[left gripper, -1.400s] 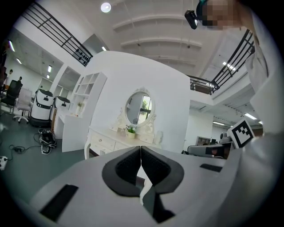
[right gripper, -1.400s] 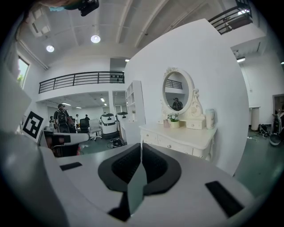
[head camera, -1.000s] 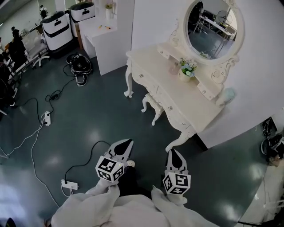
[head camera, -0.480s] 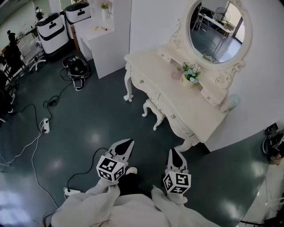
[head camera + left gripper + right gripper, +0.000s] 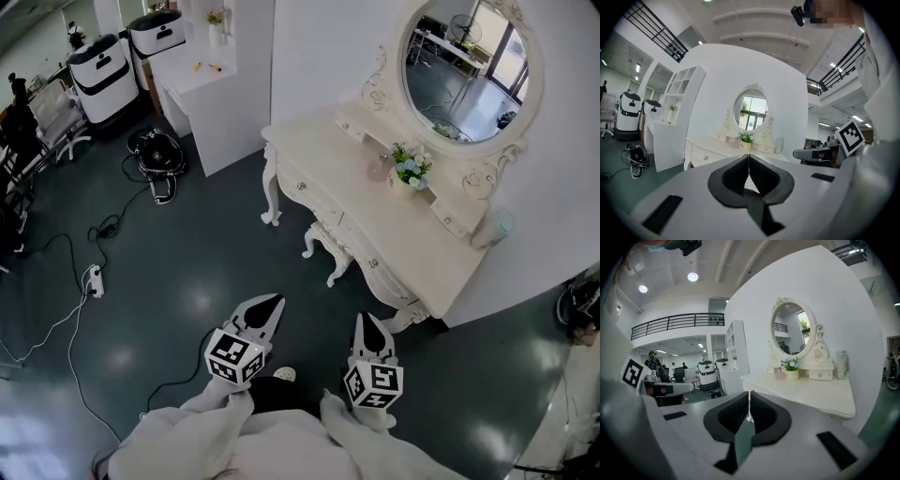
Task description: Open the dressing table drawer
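One dressing table (image 5: pixel 403 225), long axis diagonal, drawers (image 5: pixel 309 195) facing lower-left.

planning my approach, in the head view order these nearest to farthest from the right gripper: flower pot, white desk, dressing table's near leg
1. near leg of the dressing table, just ahead of the right gripper
2. flower pot, on the tabletop
3. white desk, far back left
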The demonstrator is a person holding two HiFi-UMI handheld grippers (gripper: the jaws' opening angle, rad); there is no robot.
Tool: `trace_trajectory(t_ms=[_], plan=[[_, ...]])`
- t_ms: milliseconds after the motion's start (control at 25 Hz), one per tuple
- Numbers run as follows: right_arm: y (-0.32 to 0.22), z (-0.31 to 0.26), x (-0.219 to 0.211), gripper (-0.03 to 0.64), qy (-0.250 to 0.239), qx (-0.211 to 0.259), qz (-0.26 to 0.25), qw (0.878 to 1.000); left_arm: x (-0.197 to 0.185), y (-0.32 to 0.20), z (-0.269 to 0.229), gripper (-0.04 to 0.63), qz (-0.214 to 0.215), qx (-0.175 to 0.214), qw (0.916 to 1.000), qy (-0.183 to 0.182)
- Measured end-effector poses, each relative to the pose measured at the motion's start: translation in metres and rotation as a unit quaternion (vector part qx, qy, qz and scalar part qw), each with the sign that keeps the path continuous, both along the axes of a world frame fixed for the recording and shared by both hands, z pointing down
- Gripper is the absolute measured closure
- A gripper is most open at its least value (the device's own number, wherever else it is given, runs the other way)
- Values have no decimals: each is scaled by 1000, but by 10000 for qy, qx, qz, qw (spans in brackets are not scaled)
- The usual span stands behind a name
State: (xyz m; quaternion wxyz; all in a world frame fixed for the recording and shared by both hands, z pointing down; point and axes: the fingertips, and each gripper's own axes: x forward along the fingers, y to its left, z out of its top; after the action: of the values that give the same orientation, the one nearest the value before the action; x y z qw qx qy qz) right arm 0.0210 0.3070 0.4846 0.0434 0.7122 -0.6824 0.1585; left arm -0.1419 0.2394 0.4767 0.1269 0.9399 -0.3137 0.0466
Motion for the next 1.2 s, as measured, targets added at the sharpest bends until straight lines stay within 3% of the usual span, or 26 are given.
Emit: trace_trajectory(t_ms=[240, 800, 1200], plan=[[-8, 11, -15, 581, -22, -224, -99, 9997, -3, -1, 11, 578, 134, -178, 9997, -26], [-19, 20, -23, 581, 0, -428, -337, 9985, -11, -5, 24, 578, -40, -263, 9996, -77], [-66, 24, -7, 581, -160, -435, -502, 9977, -3, -50, 20, 578, -292, -188, 9993, -135]])
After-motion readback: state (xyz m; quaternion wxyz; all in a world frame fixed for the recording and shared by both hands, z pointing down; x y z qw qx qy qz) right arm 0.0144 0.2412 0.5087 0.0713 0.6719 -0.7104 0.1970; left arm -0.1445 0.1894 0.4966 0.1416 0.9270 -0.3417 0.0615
